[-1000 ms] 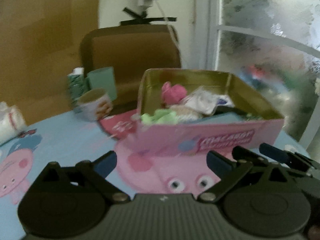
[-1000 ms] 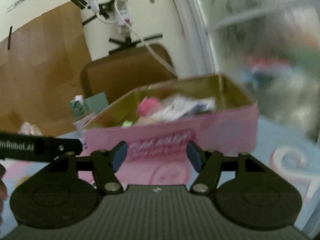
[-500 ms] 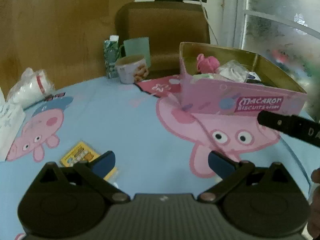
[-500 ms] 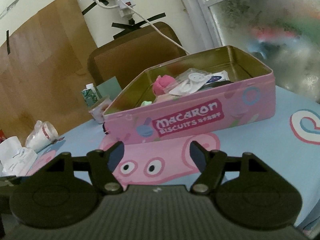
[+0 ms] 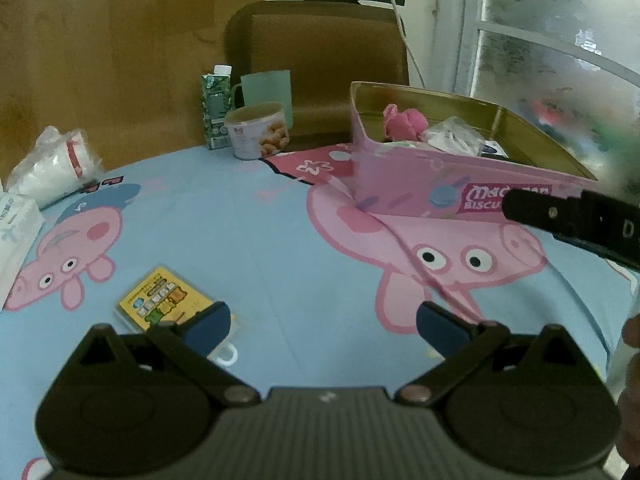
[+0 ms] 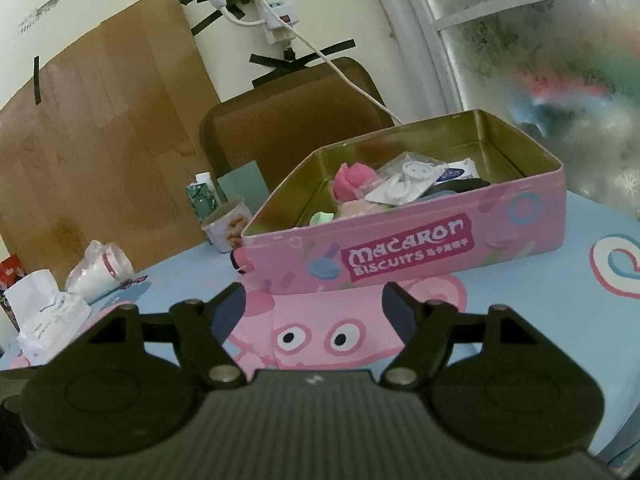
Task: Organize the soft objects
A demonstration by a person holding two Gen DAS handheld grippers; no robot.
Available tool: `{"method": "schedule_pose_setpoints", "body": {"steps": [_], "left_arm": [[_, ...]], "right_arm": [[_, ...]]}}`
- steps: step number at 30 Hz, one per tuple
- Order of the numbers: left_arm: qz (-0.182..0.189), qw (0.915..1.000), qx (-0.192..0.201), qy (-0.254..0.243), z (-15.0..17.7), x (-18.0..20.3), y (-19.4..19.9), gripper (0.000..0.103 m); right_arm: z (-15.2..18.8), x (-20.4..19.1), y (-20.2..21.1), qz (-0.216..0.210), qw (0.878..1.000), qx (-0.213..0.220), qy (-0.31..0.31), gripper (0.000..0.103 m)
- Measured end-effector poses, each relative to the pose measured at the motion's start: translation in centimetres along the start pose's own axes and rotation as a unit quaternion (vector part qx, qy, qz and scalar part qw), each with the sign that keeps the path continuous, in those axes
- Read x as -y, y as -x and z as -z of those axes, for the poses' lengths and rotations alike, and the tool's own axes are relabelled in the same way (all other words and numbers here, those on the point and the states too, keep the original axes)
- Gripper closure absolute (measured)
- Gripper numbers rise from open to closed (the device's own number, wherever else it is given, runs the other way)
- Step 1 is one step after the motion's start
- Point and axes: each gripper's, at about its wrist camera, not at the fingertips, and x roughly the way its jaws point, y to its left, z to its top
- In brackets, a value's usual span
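Yellow packet (image 5: 165, 303) is lying flat on the cartoon-pig tablecloth (image 5: 248, 240), just ahead of and touching the edge of the left finger pad of the left gripper (image 5: 323, 324) in the left wrist view; it is sitting to the left of the gap, not between the pads. Left gripper jaws are being held wide apart, nothing gripped. Pink biscuit tin (image 6: 404, 248) is sitting further back and to the right, lid off, with a pink soft item (image 6: 352, 184), a pale green one (image 6: 322, 218) and clear plastic packets (image 6: 404, 186) piled inside. Right gripper (image 6: 314, 312) is being pointed at the tin's long printed side, well short of it; its jaws are opening, nothing between them, only tablecloth showing in the gap. Its black finger is cutting in at the right edge of the left wrist view, in front of the tin. Snack cup (image 5: 258, 132), green carton (image 5: 216, 106) and teal mug (image 5: 266, 88) are standing behind, near the brown chair back (image 5: 320, 52).
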Motion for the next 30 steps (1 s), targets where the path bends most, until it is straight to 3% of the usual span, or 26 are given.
{"method": "schedule_pose_setpoints", "body": {"steps": [30], "left_arm": [[0.082, 0.9959, 0.023, -0.029, 0.5, 1.2, 1.6, 0.000]], "right_arm": [[-0.1, 0.9, 0.2, 0.006, 1.000, 0.001, -0.030, 0.025]]}}
